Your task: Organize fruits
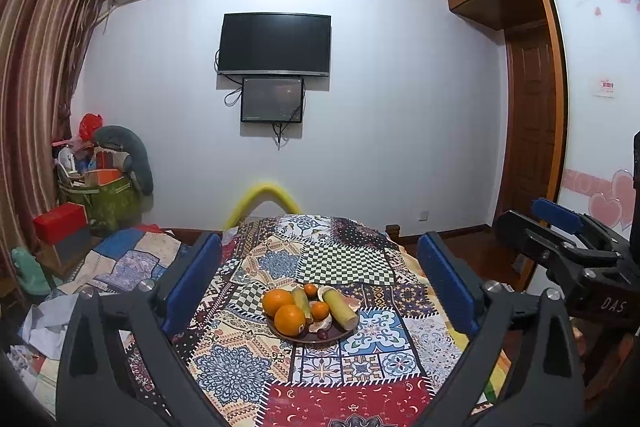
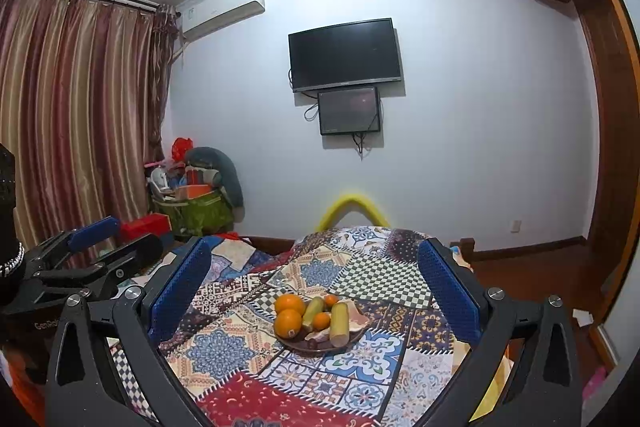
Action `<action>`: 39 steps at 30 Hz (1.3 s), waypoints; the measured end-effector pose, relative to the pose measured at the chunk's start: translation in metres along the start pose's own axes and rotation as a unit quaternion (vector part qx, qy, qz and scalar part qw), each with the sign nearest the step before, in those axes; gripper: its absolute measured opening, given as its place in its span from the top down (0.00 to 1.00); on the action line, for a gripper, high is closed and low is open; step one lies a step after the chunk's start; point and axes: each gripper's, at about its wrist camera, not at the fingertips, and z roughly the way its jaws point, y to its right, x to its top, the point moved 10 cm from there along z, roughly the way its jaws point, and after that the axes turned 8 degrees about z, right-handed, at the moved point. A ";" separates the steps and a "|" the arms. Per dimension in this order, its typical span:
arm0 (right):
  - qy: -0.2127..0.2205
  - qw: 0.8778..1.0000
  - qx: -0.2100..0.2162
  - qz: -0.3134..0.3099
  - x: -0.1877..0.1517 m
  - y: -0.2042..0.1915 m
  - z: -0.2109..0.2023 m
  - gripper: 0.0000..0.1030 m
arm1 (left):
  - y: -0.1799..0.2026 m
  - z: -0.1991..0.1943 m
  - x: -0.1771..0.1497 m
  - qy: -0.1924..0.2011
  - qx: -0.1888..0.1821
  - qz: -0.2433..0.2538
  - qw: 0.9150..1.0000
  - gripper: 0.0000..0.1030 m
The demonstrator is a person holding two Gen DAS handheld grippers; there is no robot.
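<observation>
Currently both grippers wide, empty: left gripper point(image 1: 320, 279), right gripper point(image 2: 314, 281), well above table. Plate point(image 1: 280, 334) mid-cloth carries oranges point(image 1: 289, 319), sugarcane pieces point(image 1: 341, 309). Advice: descend straight, straddle one orange, avoid nudging neighbours.

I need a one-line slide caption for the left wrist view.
Open left gripper hovers before a dark round plate of oranges on the patchwork tablecloth.

Dark plate point(image 1: 340, 335) on patchwork cloth, heaped with oranges point(image 1: 289, 319), tangerines point(image 1: 319, 310) and pale-green cane pieces point(image 1: 341, 309)
</observation>
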 end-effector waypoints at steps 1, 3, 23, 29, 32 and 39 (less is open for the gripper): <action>0.000 1.000 0.000 0.000 0.000 0.000 0.000 0.00 | 0.000 0.000 0.000 0.000 0.000 -0.001 1.000 0.03; 0.000 1.000 -0.001 0.000 0.001 0.000 -0.001 0.00 | 0.000 0.001 0.000 -0.001 -0.001 -0.002 1.000 0.03; -0.001 1.000 -0.007 0.002 0.002 0.003 -0.002 0.00 | 0.003 0.004 0.000 -0.006 -0.007 -0.001 1.000 0.01; -0.002 1.000 -0.008 0.001 0.002 0.003 -0.002 0.00 | 0.005 0.005 0.000 -0.008 -0.014 -0.001 1.000 0.01; -0.002 1.000 -0.008 0.002 0.002 0.003 -0.002 0.00 | 0.005 0.005 0.000 -0.009 -0.014 -0.002 1.000 0.01; -0.002 1.000 -0.009 0.002 0.003 0.004 -0.003 0.00 | 0.005 0.005 -0.001 -0.008 -0.017 -0.003 1.000 0.01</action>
